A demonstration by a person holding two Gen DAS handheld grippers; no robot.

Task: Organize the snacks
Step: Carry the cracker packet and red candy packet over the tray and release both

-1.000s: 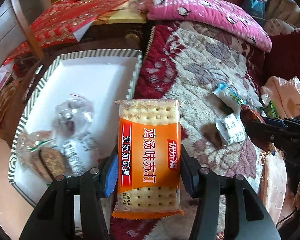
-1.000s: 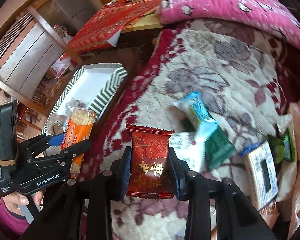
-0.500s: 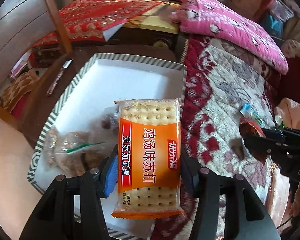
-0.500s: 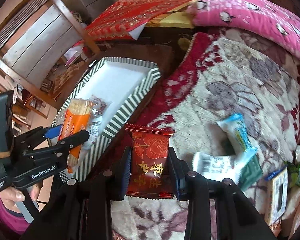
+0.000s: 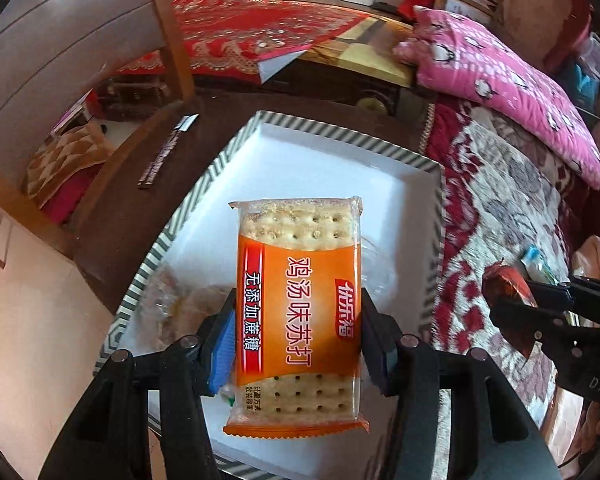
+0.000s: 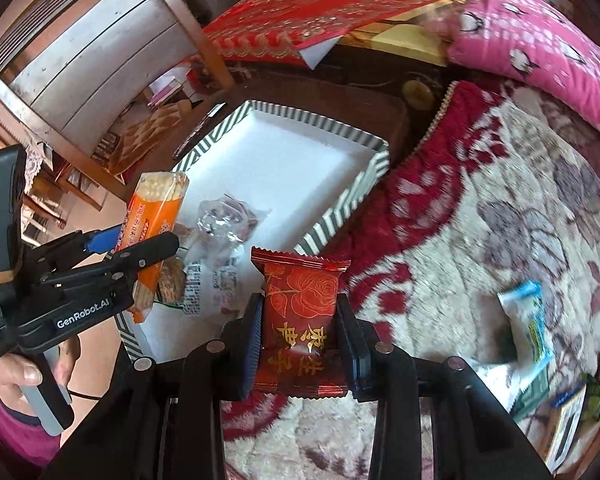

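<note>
My left gripper [image 5: 298, 342] is shut on an orange pack of soda crackers [image 5: 298, 304], held above the white tray with a striped rim [image 5: 332, 132]. The right wrist view shows that same gripper [image 6: 138, 246] and cracker pack [image 6: 156, 216] over the tray's near-left corner. My right gripper [image 6: 300, 340] is shut on a dark red snack packet with a gold rose [image 6: 300, 320], hovering over the floral blanket just right of the tray [image 6: 340, 216]. In the left wrist view the right gripper [image 5: 540, 304] with the red packet [image 5: 504, 288] is at the right edge. Clear-wrapped snacks [image 6: 224, 220] lie in the tray.
Loose snack packets [image 6: 530, 320] lie on the red and cream floral blanket [image 6: 500, 200] at the right. A pink pillow [image 5: 512, 80] sits behind. The tray rests on a dark wooden table [image 5: 112, 216], with a wooden chair [image 5: 168, 24] and red cloth [image 5: 260, 36] beyond. A person's hand [image 6: 16, 376] holds the left gripper.
Both grippers have moved left with their packets, from over the blanket toward the tray. The cracker pack now hangs over the tray's middle, and the red packet is near its right rim.
</note>
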